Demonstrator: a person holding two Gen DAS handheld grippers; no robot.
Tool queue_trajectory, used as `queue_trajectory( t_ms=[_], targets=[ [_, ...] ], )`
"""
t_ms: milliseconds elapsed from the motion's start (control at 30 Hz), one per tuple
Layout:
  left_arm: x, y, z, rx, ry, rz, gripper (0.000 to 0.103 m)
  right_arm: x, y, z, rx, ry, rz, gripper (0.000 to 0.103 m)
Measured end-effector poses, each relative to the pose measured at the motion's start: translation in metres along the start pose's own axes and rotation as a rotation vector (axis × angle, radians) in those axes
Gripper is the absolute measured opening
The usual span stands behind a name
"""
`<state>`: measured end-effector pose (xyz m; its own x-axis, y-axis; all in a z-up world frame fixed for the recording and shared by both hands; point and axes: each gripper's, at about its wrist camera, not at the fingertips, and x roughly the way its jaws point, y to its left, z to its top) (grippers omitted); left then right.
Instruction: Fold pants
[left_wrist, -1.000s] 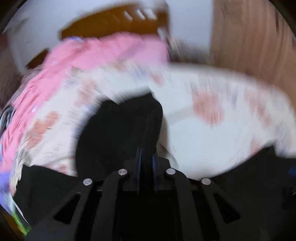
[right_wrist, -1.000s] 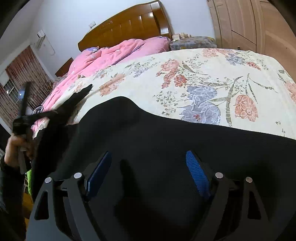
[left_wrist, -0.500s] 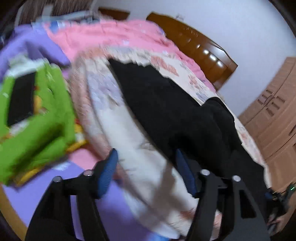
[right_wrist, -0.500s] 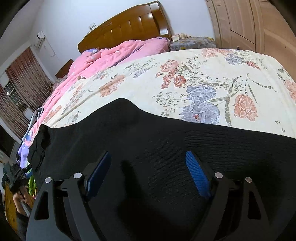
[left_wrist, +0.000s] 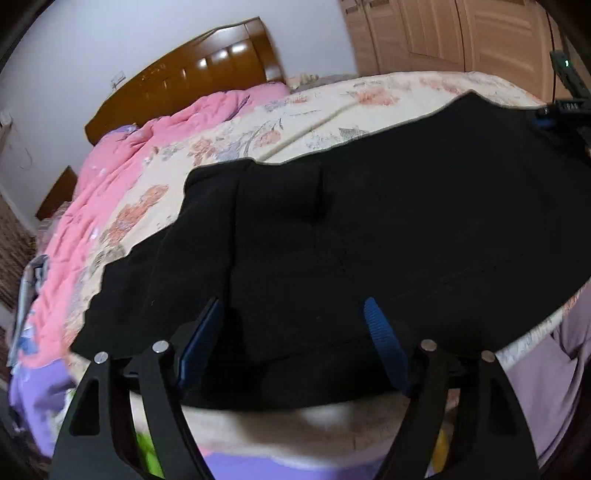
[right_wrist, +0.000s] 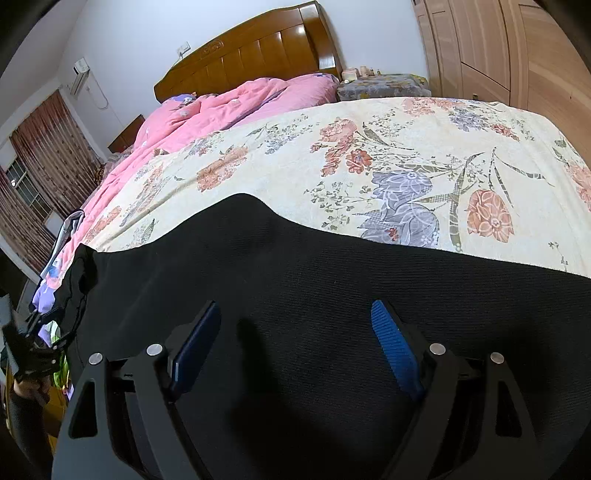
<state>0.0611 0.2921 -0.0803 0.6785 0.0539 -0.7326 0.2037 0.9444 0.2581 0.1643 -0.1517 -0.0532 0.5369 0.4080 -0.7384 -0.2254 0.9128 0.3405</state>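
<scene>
Right now my left claw (left_wrist: 291, 321) has its blue-padded fingers (left_wrist: 384, 343) spread apart with nothing between them, poised at the near edge of the black pants (left_wrist: 369, 229), whose cloth lies directly below and ahead of the tips. My right claw (right_wrist: 295, 325) is likewise spread wide and empty, hovering over the same pants (right_wrist: 332, 295), which fill everything beneath and just beyond its fingers (right_wrist: 391, 343). From the left claw, the pants stretch flat across the bed to the right, where my other claw shows at the far right edge. Past the pants, ahead of both claws, lies the cream floral bedspread (right_wrist: 406, 158). Farther ahead and to the left is a rumpled pink quilt (right_wrist: 236, 107), and behind it stands the wooden headboard (right_wrist: 258, 55). Wooden wardrobe doors (right_wrist: 517, 48) rise at the far right.
</scene>
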Motion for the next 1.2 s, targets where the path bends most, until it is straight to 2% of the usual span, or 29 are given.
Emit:
queue_trajectory(
  t_ms=[67,100,133,167,233,400,500,633,700,767,800,833,900,967,1033,1100,1200],
  targets=[
    [0.001,0.010,0.001,-0.047,-0.001,-0.048,0.070,0.000,0.000,0.000,0.001,0.000,0.001,0.081],
    [0.001,0.011,0.001,-0.051,-0.006,-0.068,0.043,0.000,0.000,0.000,0.001,-0.001,0.001,0.081],
    [0.000,0.016,0.004,-0.070,-0.012,-0.070,0.008,-0.001,0.000,0.000,0.002,-0.001,0.002,0.081],
    [-0.006,0.020,0.001,-0.103,-0.019,-0.050,0.003,-0.001,0.000,0.000,0.002,-0.001,0.003,0.081],
    [-0.010,0.026,-0.002,-0.146,-0.054,-0.029,0.003,0.000,0.000,0.000,0.002,0.001,0.004,0.081],
    [-0.048,0.073,-0.013,-0.394,-0.209,-0.117,0.002,0.000,0.000,0.000,0.002,0.001,0.003,0.081],
    [-0.061,0.108,-0.020,-0.522,-0.255,-0.093,0.002,0.000,0.000,0.000,0.003,0.001,0.005,0.081],
    [-0.063,0.185,-0.045,-0.822,-0.319,-0.131,0.002,0.000,0.000,0.000,0.002,0.001,0.004,0.081],
    [-0.059,0.220,-0.065,-0.965,-0.316,-0.158,0.002,0.000,0.000,0.000,0.003,0.001,0.004,0.081],
    [-0.042,0.249,-0.090,-1.108,-0.255,-0.169,0.043,0.000,0.000,0.000,0.002,0.001,0.004,0.081],
    [-0.038,0.258,-0.104,-1.169,-0.223,-0.149,0.085,0.000,0.000,0.000,0.003,0.001,0.004,0.081],
    [-0.038,0.263,-0.115,-1.212,-0.241,-0.131,0.089,0.000,0.000,0.000,0.002,0.001,0.004,0.081],
    [-0.042,0.261,-0.136,-1.246,-0.306,-0.200,0.089,0.000,0.000,0.000,0.003,0.001,0.004,0.081],
    [-0.049,0.249,-0.143,-1.234,-0.337,-0.219,0.082,0.001,0.000,0.000,0.001,0.003,0.002,0.081],
    [-0.053,0.237,-0.140,-1.180,-0.346,-0.246,0.061,0.001,-0.001,0.000,-0.001,0.004,0.002,0.082],
    [-0.053,0.223,-0.126,-1.122,-0.345,-0.263,0.056,0.001,0.000,0.000,-0.002,0.005,0.001,0.082],
    [-0.043,0.211,-0.106,-1.076,-0.309,-0.249,0.055,0.001,0.000,0.000,-0.006,0.006,-0.004,0.082]
  ],
)
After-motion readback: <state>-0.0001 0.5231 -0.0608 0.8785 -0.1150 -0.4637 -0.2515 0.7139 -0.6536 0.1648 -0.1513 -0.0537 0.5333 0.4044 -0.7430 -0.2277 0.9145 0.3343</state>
